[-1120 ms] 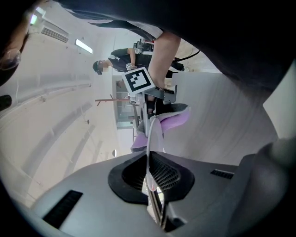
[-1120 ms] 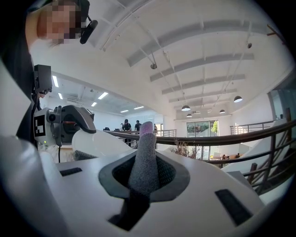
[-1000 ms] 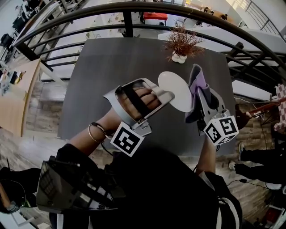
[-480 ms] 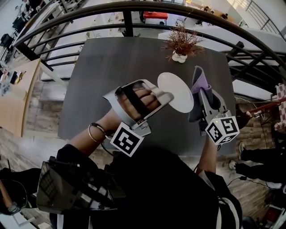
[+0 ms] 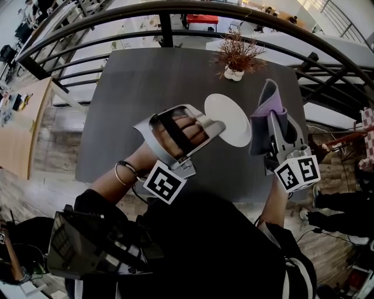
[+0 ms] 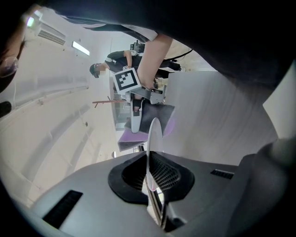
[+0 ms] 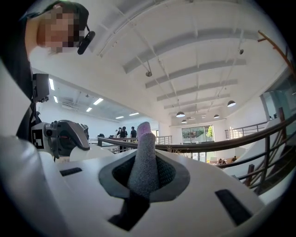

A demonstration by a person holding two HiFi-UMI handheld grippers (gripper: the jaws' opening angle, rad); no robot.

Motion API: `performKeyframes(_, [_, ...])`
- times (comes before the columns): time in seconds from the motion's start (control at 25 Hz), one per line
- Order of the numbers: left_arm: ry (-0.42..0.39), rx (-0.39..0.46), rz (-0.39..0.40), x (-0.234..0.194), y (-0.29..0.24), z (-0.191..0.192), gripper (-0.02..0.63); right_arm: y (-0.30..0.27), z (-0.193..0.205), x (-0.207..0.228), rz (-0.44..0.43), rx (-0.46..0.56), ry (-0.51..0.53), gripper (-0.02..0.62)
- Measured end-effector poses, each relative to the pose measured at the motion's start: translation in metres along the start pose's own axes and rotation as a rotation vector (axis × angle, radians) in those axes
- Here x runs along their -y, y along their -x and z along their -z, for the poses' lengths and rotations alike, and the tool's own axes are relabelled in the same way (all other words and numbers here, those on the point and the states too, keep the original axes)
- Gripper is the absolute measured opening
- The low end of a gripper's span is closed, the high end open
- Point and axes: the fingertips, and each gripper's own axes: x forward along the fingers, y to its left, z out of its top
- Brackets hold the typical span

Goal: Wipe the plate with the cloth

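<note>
A white plate (image 5: 227,118) is held up on edge over the dark table (image 5: 134,99), with my left gripper (image 5: 217,126) shut on its near rim. In the left gripper view the plate (image 6: 152,139) shows edge-on, clamped in the left gripper (image 6: 151,183). The grey and purple cloth (image 5: 266,114) sticks up folded from my right gripper (image 5: 272,127), which is shut on it just to the right of the plate. In the right gripper view the cloth (image 7: 144,155) rises from the right gripper (image 7: 143,178), and the left gripper (image 7: 67,135) stands at its left.
A dried plant in a white pot (image 5: 236,59) stands at the table's far edge. A dark curved railing (image 5: 175,11) runs beyond the table and down its right side. Wooden floor lies to the left.
My right gripper has moved right with the cloth, off the plate's face; the cloth now stands beside the plate's right rim. The left gripper and plate have stayed put.
</note>
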Motion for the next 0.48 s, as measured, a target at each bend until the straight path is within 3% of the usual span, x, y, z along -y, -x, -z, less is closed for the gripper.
performKeyframes(0.48, [-0.003,0.003,0.013,0.005,-0.003,-0.001,0.017,-0.004,-0.063,-0.041,-0.139,0.177,0.035,0.041])
